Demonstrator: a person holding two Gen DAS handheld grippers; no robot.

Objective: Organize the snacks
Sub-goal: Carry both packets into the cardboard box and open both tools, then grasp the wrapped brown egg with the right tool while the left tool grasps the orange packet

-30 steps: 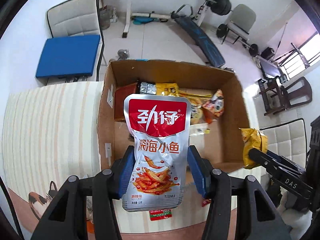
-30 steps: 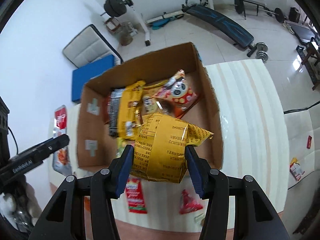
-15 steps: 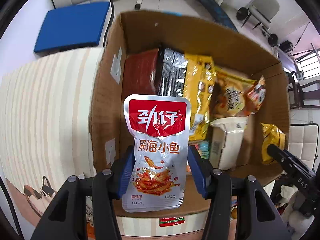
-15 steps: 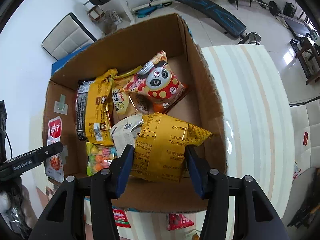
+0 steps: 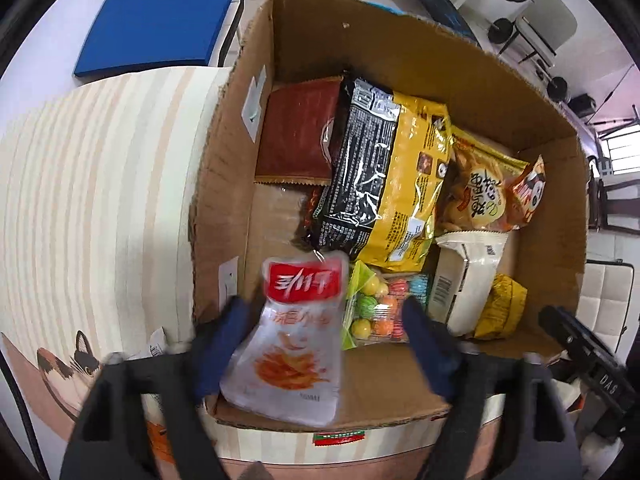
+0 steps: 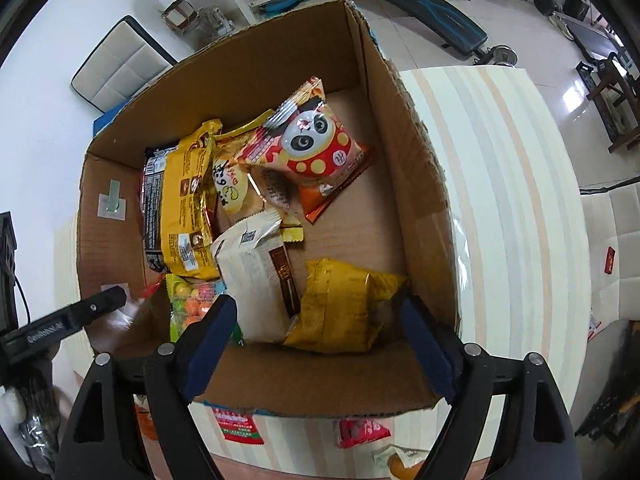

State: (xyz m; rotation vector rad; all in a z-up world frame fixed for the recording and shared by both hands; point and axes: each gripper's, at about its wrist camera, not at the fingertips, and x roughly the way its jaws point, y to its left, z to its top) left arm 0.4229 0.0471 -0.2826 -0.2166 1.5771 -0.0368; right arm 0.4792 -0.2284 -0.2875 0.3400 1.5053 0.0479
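An open cardboard box [image 5: 400, 28] holds several snack packets. My left gripper [image 5: 324, 344] hangs over its near left corner, jaws opening; the silver and red fish snack packet [image 5: 296, 340] is loose and blurred between them, the right pad clear of it. My right gripper [image 6: 320, 340] is over the near right part of the box [image 6: 248, 64], jaws opening. The yellow packet [image 6: 344, 308] lies on the box floor between and beyond its fingers, free of the pads. Each gripper shows at the other view's edge: the right gripper [image 5: 584, 344] and the left gripper [image 6: 68, 320].
Inside lie a black and yellow bag [image 5: 384, 184], a panda bag [image 6: 312, 144], a white bag [image 6: 256, 272] and a candy bag [image 5: 376, 308]. Loose red packets [image 6: 236, 428] [image 6: 360, 432] lie on the striped tablecloth [image 5: 100, 200] before the box. A blue cushioned chair [image 5: 160, 24] stands behind.
Both grippers sank over the box, then their jaws spread. The fish packet came loose from the left pads, and the yellow packet dropped from the right pads onto the box floor.
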